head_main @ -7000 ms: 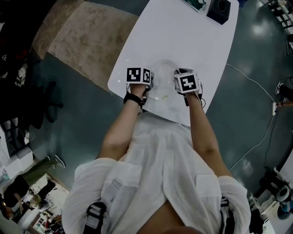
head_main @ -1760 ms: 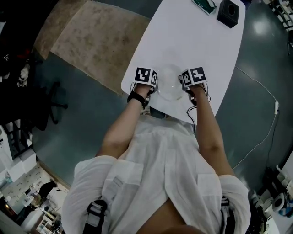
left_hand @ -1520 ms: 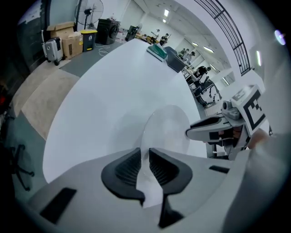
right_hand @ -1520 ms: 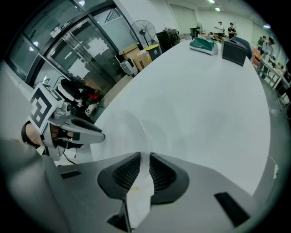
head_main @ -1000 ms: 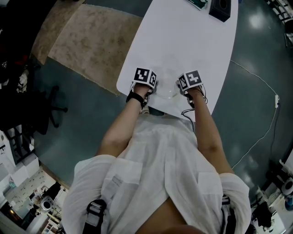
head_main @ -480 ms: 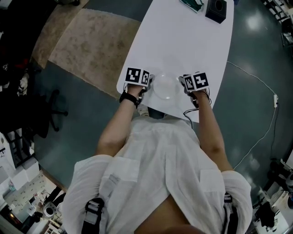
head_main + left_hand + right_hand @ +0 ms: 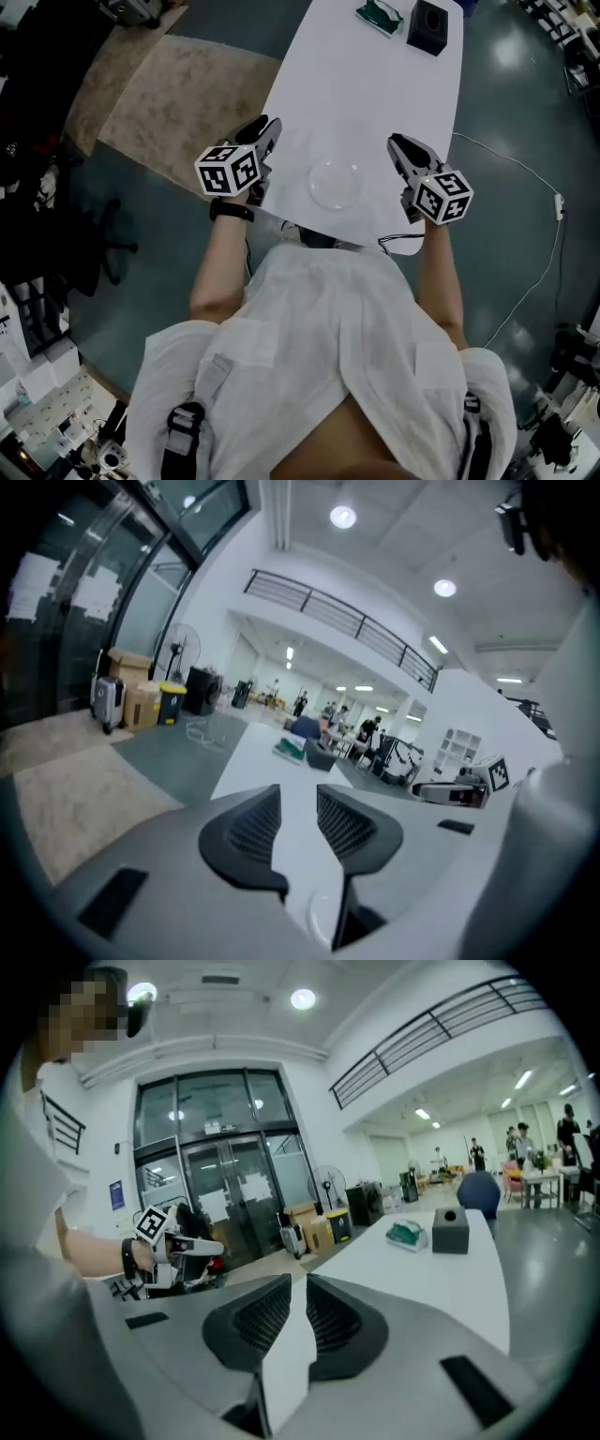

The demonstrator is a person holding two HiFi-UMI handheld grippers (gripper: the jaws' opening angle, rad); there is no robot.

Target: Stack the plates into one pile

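Looking down, we see the long white tabletop [image 7: 375, 94]. Our left gripper [image 7: 267, 128] hangs by its left edge, jaws a moderate gap apart after just closing in, nothing between them. Our right gripper [image 7: 397, 143] hangs over the right side, jaws just narrowed to a slit, also empty. Between them, touching neither, the pile of clear glass plates [image 7: 336, 185] sits at the near end. A black cube-shaped box [image 7: 432, 26] stands far off.

Your white table [image 7: 375, 84] carries a pile of clear plates [image 7: 336, 184] close to its near edge, roughly midway between the side edges (their number can't be made out). At the far end lie a black box [image 7: 431, 16] with a round top hole and, just left of it, a flat green item [image 7: 379, 15].
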